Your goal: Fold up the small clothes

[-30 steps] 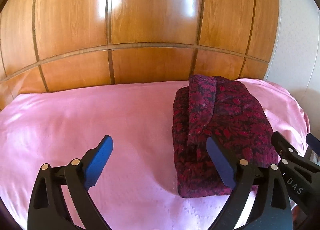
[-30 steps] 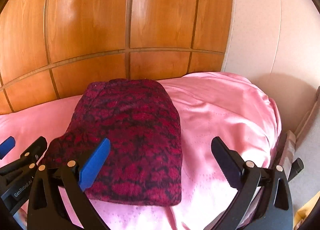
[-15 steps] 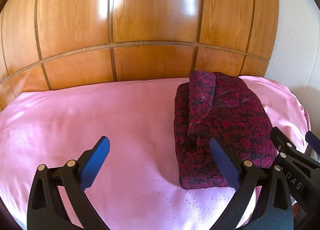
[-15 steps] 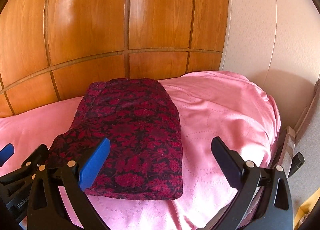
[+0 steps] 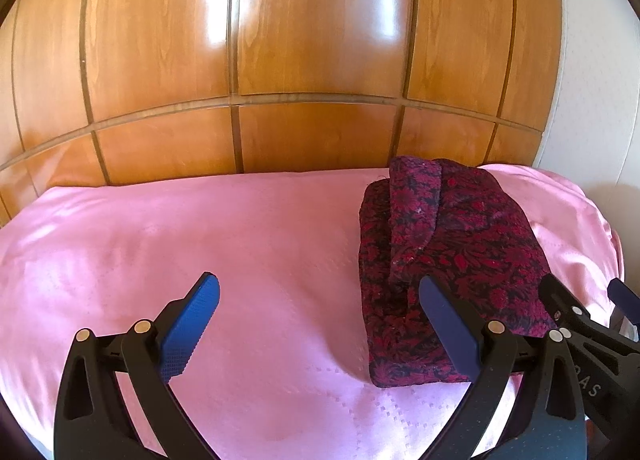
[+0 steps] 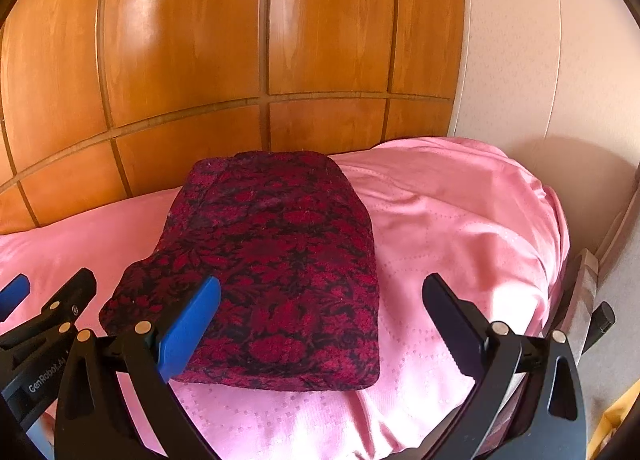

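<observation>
A dark red and black flowered garment point(image 5: 444, 256) lies folded into a thick rectangle on the pink bedsheet point(image 5: 200, 244), on its right half. The right wrist view has the same garment point(image 6: 276, 260) just ahead, left of centre. My left gripper point(image 5: 316, 300) hovers open above the sheet, its right finger point(image 5: 448, 324) in front of the bundle's near left corner, nothing between the fingers. My right gripper point(image 6: 320, 308) is open too, its left finger point(image 6: 188, 324) over the bundle's near left edge, holding nothing.
A glossy wooden panel wall point(image 5: 280, 60) rises right behind the bed. A pale wall point(image 6: 540, 60) stands to the right, where the sheet drops off at the bed's right edge point(image 6: 560, 244). Each gripper's body shows at the edge of the other's view.
Both grippers have drawn back and risen slightly from the folded garment, which now sits a little farther off. The garment itself has not moved. Both stay open.
</observation>
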Demonstrator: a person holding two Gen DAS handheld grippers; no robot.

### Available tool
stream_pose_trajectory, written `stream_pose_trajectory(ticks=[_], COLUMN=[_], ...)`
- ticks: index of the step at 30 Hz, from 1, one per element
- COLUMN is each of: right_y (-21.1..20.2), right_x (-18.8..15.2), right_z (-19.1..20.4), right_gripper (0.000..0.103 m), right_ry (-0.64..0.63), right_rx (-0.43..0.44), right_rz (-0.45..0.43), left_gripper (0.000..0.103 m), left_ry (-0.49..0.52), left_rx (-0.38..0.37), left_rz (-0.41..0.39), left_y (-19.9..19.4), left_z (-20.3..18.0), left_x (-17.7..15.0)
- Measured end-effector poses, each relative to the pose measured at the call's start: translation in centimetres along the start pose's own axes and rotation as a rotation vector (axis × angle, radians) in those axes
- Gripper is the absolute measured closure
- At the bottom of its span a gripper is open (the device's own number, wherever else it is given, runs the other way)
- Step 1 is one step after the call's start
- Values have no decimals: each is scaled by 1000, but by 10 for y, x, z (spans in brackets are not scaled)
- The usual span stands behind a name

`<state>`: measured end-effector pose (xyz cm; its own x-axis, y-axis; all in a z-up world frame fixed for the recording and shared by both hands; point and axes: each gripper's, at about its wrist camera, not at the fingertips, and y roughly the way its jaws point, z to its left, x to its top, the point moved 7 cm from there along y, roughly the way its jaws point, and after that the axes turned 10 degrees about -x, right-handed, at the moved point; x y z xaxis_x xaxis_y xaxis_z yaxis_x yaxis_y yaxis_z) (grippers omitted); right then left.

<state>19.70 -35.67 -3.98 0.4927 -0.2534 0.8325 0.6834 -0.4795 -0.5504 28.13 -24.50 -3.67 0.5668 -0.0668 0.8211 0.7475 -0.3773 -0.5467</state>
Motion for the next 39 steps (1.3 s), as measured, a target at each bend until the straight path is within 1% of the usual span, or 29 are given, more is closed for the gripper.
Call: stream_pose_trajectory(ticks=[8, 13, 31, 38, 39], right_y=[3, 8, 9, 9, 10], right_x=[-1, 0, -5, -7, -7], right_z=[-1, -3, 5, 9, 9], right_gripper=[2, 2, 2, 2, 2], right_ry=[6, 5, -13, -34, -36], right_rx=[-1, 0, 2, -3, -2], right_rz=[8, 8, 11, 2, 2], left_gripper=[4, 4, 4, 4, 4], left_ry=[1, 4, 6, -6, -7], left_rx=[-8, -7, -15, 11, 5], left_rz=[9, -1, 5, 4, 7], left_y=[1, -1, -1, 0, 1], left_z=[-4, -6, 1, 5, 6], left_x=[0, 1, 0, -3, -3])
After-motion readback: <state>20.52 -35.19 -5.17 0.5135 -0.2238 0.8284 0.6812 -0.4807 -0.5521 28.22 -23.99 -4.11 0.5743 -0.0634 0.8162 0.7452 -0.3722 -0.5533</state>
